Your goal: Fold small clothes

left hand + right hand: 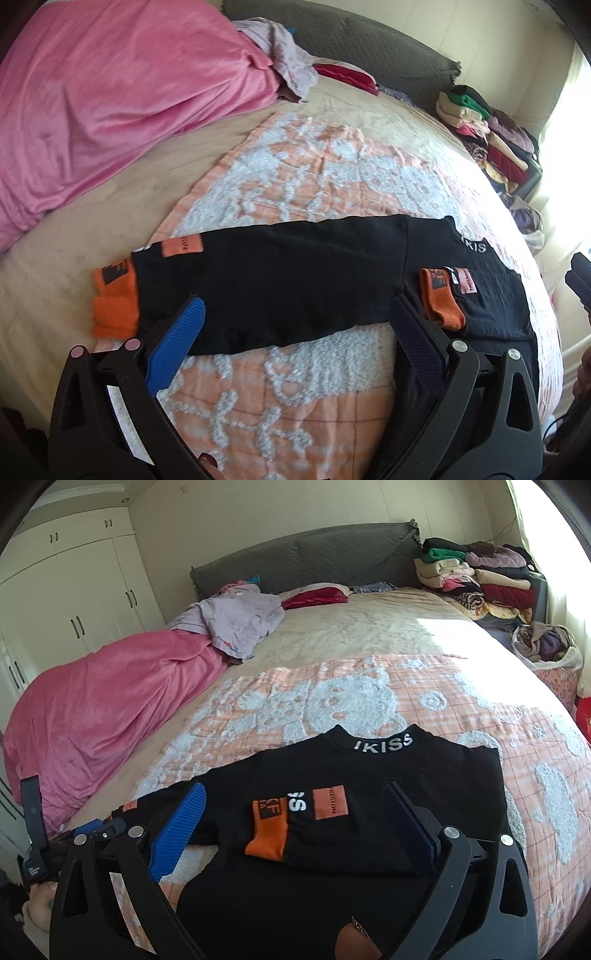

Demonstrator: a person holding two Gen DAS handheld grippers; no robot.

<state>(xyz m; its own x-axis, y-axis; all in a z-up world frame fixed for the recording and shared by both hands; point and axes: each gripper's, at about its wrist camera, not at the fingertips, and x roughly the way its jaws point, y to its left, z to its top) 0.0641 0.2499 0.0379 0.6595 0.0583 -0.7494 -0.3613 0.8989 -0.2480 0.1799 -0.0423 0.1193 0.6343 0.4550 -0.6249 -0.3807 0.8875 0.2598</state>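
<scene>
A small black long-sleeved top (295, 280) with orange cuffs lies flat on the orange-and-white patterned blanket (314, 177). One sleeve stretches out left, ending in an orange cuff (114, 299). The other sleeve is folded across the body, its orange cuff (267, 829) lying on the chest. The collar reads "IKISS" (382, 743). My left gripper (297, 314) is open and empty, its fingers straddling the outstretched sleeve. My right gripper (293, 801) is open and empty over the top's body, with the folded cuff between its fingers.
A pink blanket (110, 103) is heaped on the bed's left side, with a pale lilac garment (236, 620) and a red pillow (317, 596) near the grey headboard (303, 559). Stacked folded clothes (476, 576) and a bag of clothes (546, 646) stand at the right. White wardrobes (74, 598) stand at the left.
</scene>
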